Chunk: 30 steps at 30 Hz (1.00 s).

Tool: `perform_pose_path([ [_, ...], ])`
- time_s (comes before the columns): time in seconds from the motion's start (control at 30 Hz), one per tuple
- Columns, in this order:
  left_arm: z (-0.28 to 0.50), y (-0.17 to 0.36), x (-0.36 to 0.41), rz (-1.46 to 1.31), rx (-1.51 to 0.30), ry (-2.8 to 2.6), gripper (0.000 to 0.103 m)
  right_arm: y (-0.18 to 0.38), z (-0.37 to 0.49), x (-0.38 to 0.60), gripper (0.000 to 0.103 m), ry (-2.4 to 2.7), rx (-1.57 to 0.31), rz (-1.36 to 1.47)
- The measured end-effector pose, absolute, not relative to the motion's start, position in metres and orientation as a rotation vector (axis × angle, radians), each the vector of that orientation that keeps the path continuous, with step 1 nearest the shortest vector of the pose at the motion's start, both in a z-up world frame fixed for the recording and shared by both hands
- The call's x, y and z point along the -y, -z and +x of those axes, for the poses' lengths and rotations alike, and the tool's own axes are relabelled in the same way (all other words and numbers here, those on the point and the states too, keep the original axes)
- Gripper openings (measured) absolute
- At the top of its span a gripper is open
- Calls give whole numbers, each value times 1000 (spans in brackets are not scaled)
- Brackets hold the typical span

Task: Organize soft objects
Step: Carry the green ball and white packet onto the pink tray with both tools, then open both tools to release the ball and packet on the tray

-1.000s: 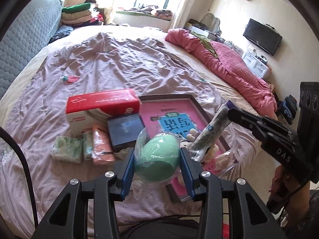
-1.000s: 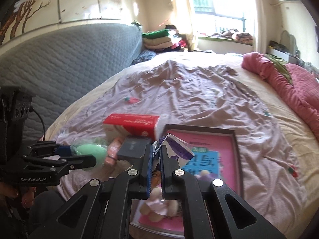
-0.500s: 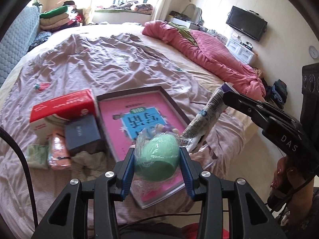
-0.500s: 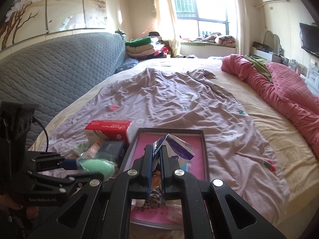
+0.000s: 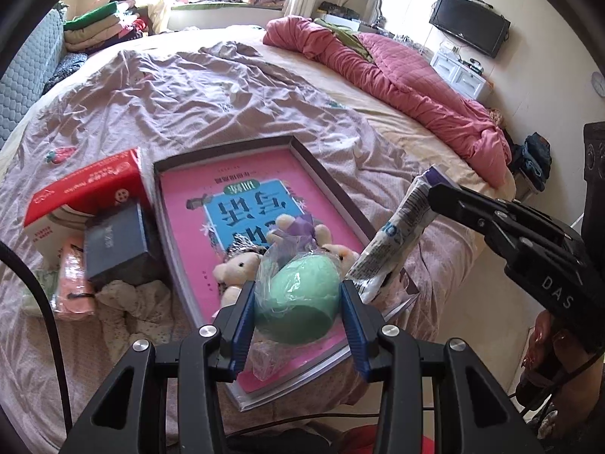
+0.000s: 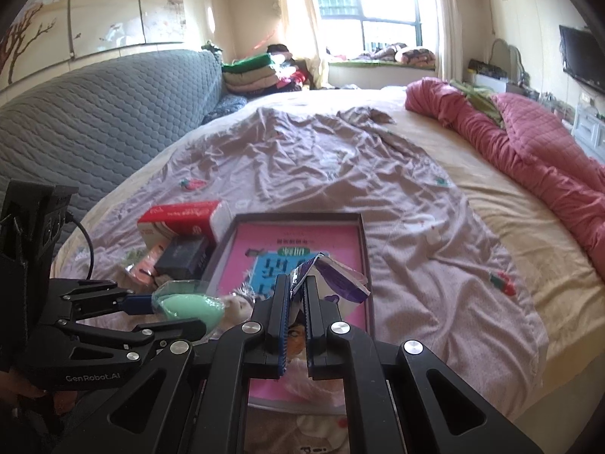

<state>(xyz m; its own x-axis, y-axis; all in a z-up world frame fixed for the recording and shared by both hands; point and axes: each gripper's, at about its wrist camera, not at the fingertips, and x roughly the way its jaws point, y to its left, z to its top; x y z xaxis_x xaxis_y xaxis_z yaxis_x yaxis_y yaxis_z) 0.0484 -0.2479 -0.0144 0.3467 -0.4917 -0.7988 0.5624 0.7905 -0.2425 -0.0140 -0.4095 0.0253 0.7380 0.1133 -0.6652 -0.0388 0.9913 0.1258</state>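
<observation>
My left gripper [image 5: 297,292] is shut on a green egg-shaped soft object [image 5: 298,302] wrapped in clear plastic. It hangs over the near end of a pink book [image 5: 189,196] lying in a dark shallow box [image 5: 223,149] on the bed. Small plush toys [image 5: 240,266] lie on the book just beyond the egg. My right gripper [image 6: 298,283] is shut on a white and purple soft packet [image 6: 340,276], held above the same box. The left wrist view shows that packet [image 5: 393,242] slanting down to the right of the egg. A hand grips the right handle at lower right.
A red tissue box [image 5: 87,189], a dark blue box [image 5: 113,242], a pink packet [image 5: 73,283] and a floral cloth [image 5: 132,302] lie left of the book. A pink quilt [image 5: 416,87] runs along the far right of the bed. The bed edge drops off right of the box.
Both grippers have moved rightwards along the bed and slightly down with their loads. The book box now lies directly under them, and the red box has slid to the left of view.
</observation>
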Motion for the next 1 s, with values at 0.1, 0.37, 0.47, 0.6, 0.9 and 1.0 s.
perform_pose_path([
  [0.1,49,22,255,91,-1014,693,43,-14,-11,411,7,-85,-763,97],
  [0.37,58,39,262,96,-1046,688,43,9,3,406,7,-114,-824,71],
  [0.47,62,44,262,91,-1058,685,43,18,9,400,7,-130,-852,45],
  [0.6,67,50,262,90,-1072,681,43,28,17,393,7,-155,-876,33],
  [0.9,75,60,262,87,-1086,675,44,48,33,380,7,-179,-928,3],
  [1.0,76,61,262,89,-1088,673,44,53,37,380,7,-180,-940,7],
])
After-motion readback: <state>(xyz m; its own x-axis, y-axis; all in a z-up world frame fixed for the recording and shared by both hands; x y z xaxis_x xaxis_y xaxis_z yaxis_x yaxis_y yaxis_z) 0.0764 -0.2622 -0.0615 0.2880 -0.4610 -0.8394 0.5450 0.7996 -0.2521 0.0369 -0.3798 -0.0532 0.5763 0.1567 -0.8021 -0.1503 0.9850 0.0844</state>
